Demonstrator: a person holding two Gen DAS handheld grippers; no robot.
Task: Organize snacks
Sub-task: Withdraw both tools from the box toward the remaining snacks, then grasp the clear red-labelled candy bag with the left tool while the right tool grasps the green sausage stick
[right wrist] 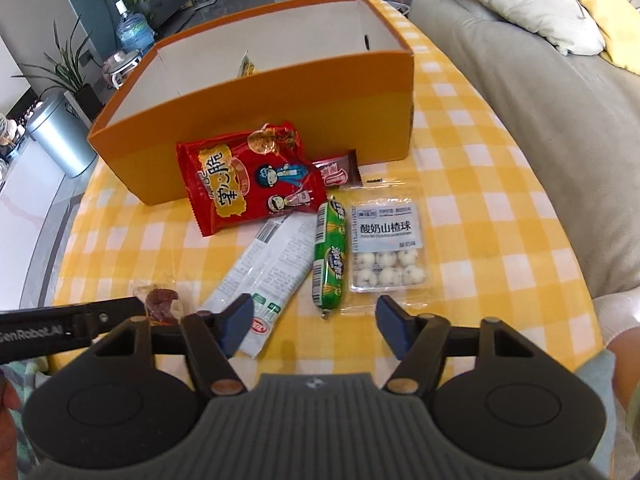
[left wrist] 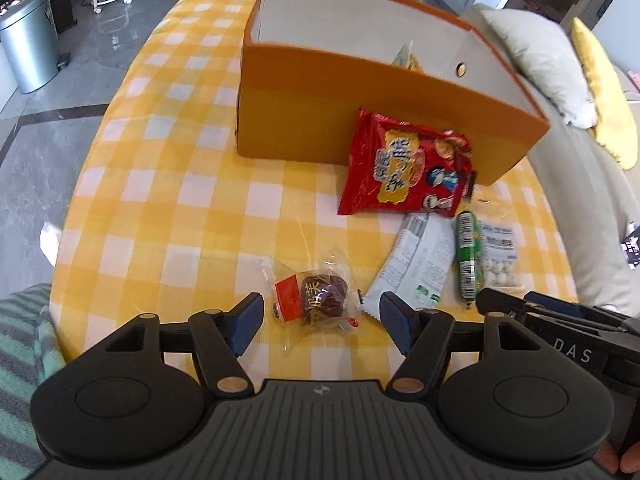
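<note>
Checkered tablecloth (left wrist: 168, 200), snacks lying loose before the orange box (left wrist: 304, 120). You're holding the left gripper (left wrist: 320, 322) with fingers apart around the date packet (left wrist: 316, 300), lined up to grab. Right gripper (right wrist: 314, 324) is hovering spread, sausage (right wrist: 330, 256) just ahead.

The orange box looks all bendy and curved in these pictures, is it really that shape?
Probably not. In the left wrist view the orange box bulges because of the fisheye lens, and its far rim is a bit smeared. In the right wrist view its walls bow too, and the checked tablecloth squares curve toward the edges. The shiny red snack bag catches glare there.
</note>
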